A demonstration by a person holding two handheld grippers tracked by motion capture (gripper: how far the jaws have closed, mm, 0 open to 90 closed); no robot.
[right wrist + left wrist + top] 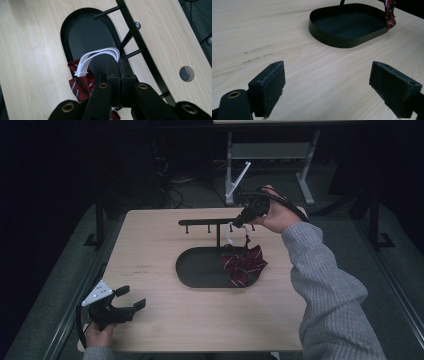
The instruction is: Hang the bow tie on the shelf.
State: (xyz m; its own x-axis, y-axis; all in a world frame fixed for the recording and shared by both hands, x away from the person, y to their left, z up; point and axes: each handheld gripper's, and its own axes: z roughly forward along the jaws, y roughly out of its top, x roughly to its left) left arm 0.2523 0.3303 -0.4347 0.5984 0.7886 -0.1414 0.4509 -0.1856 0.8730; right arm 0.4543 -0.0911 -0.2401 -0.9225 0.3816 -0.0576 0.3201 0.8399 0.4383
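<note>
The right hand-held gripper [239, 222] was raised over the far side of the desk [165, 320], beside the crossbar of a black rack [207, 222]. Its jaws were pressed together on the white elastic strap [100, 53] of a dark red striped bow tie [243, 262]. From the right gripper view, the strap looped out from between the jaws and ran down to the bow tie [81, 85], which hung below it. The bow tie lay partly in the right end of the black oval tray [192, 270] at the foot of the rack, draped over its rim. The left hand-held gripper [131, 299] sat at the near left corner of the desk, well apart from the tray, its jaws spread wide with nothing between them. From the left gripper view, the tray [332, 40] lay ahead on the bare wood.
</note>
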